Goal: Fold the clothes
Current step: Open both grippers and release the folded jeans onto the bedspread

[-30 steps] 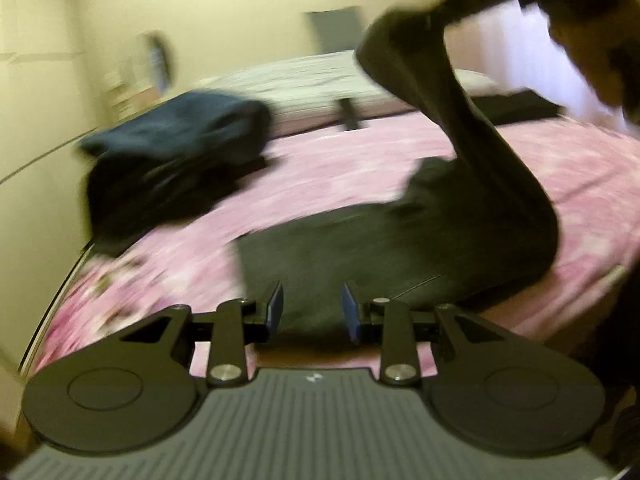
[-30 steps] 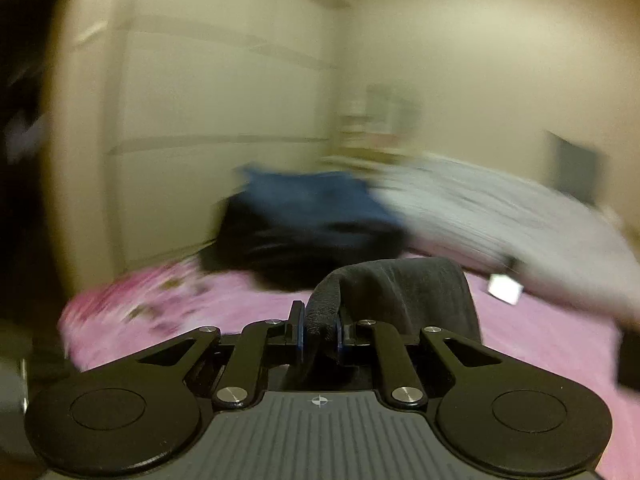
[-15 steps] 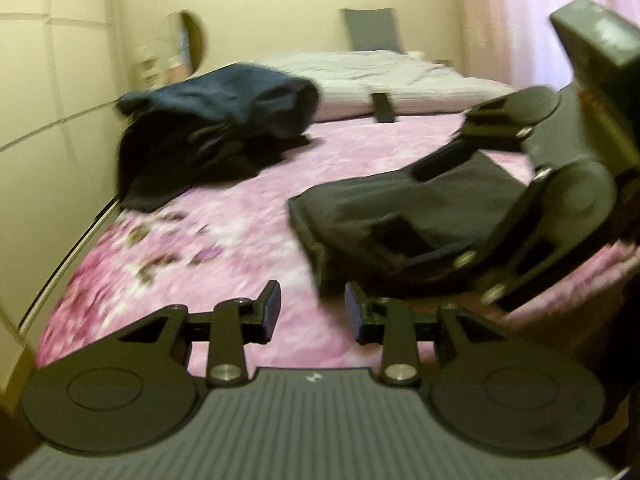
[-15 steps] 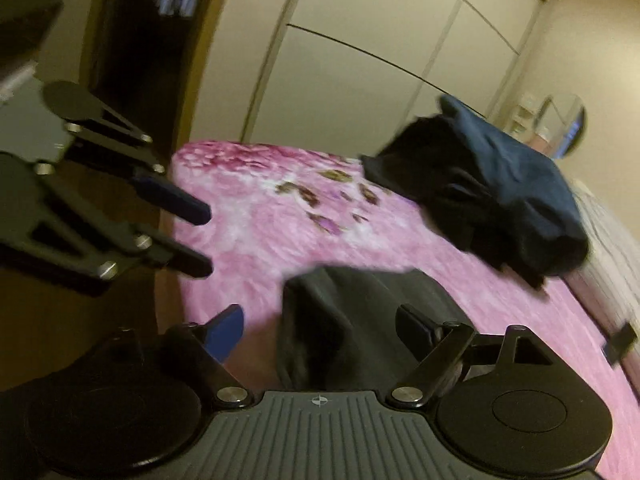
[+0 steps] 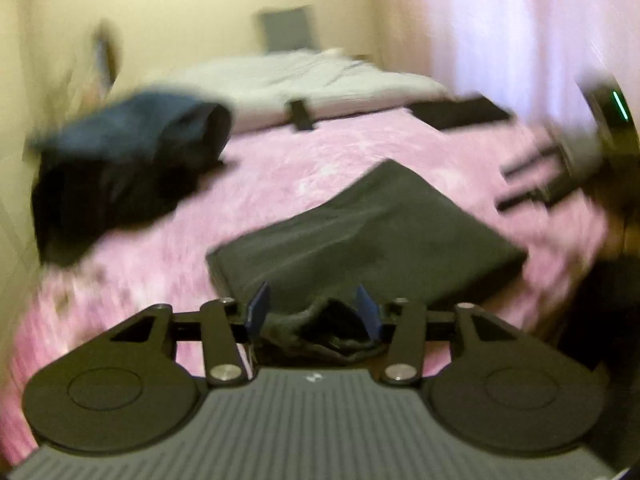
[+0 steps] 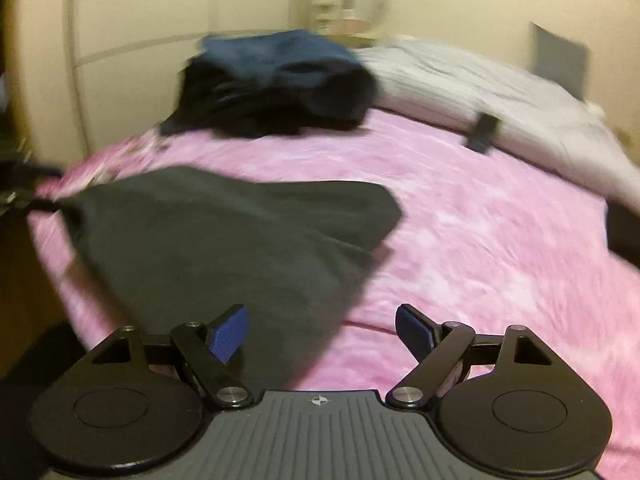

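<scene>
Dark grey garment [image 5: 360,232]: soft, limp, light; best pinched at bunched near hem. Left gripper [image 5: 311,307] parted around it; right gripper [image 6: 322,330] released.

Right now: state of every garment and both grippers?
left gripper: open, bunched dark cloth between its fingers
right gripper: open wide, holding nothing
dark grey garment: folded, lying on the pink bedspread
blue and black clothes pile: unfolded heap at the far side
grey duvet: rumpled
</scene>
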